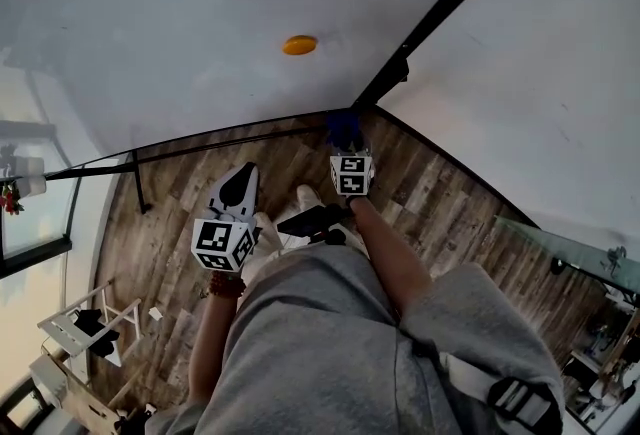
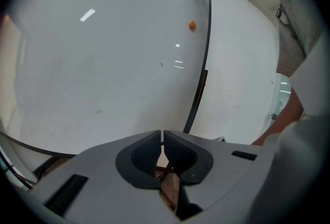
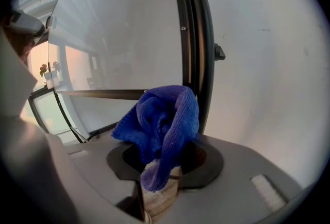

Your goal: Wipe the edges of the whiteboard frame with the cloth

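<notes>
A large whiteboard (image 1: 200, 13) stands before me, edged by a black frame (image 1: 440, 8) that runs down its right side to a lower corner. My right gripper (image 1: 345, 145) is shut on a blue cloth (image 3: 162, 122), which bunches up beside the frame's vertical bar (image 3: 198, 37). The cloth (image 1: 343, 128) sits close to that lower corner in the head view. My left gripper (image 1: 240, 185) hangs lower left, away from the board, its jaws shut with nothing between them. The left gripper view shows the frame (image 2: 206, 37) and board (image 2: 103, 63) from a distance.
An orange magnet (image 1: 299, 45) sticks to the board. The bottom frame bar (image 1: 200, 145) runs left above a wood-plank floor (image 1: 170, 223). A white wall (image 1: 540, 103) lies to the right. A stand with clutter (image 1: 85, 323) is at lower left.
</notes>
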